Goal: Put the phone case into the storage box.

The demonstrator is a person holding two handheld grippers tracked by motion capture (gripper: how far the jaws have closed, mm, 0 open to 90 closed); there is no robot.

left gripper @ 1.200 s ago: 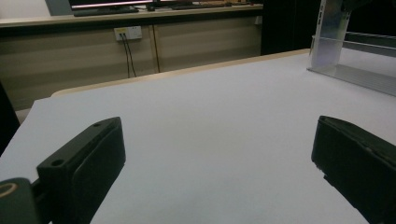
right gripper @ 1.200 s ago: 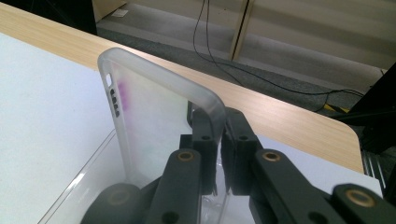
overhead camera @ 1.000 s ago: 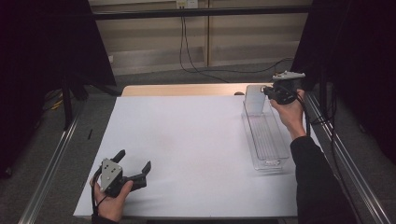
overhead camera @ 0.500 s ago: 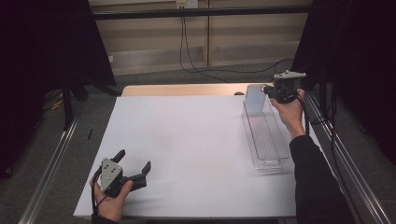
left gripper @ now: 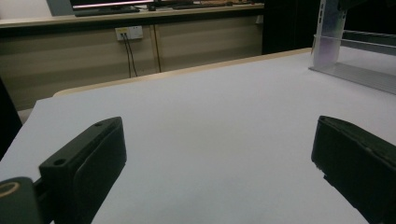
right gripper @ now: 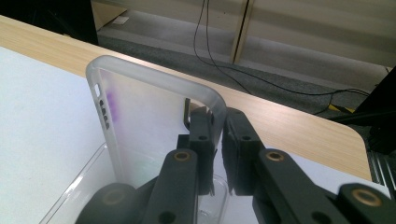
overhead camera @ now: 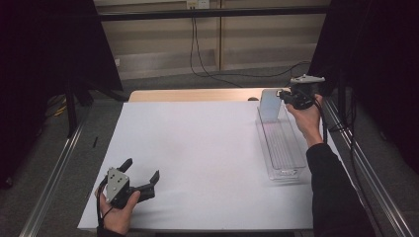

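Observation:
A clear, frosted phone case [overhead camera: 269, 104] stands upright at the far end of a long clear plastic tray [overhead camera: 281, 148] on the right of the white table cover [overhead camera: 197, 143]. My right gripper [overhead camera: 285, 95] is shut on the case's right edge; in the right gripper view both jaws pinch the rim of the case [right gripper: 154, 116] at the gripper [right gripper: 217, 135]. My left gripper [overhead camera: 143, 168] rests low at the near left of the cover, open, with nothing between its jaws [left gripper: 219, 158]. In the left gripper view the case [left gripper: 329, 28] and the tray [left gripper: 364, 77] show far off at the right.
A strip of bare wooden tabletop [overhead camera: 192, 95] runs along the far edge of the cover. Metal rails [overhead camera: 54, 168] flank both sides of the table. Black cables [overhead camera: 207, 59] trail over the floor behind it, below a wall socket [left gripper: 127, 32].

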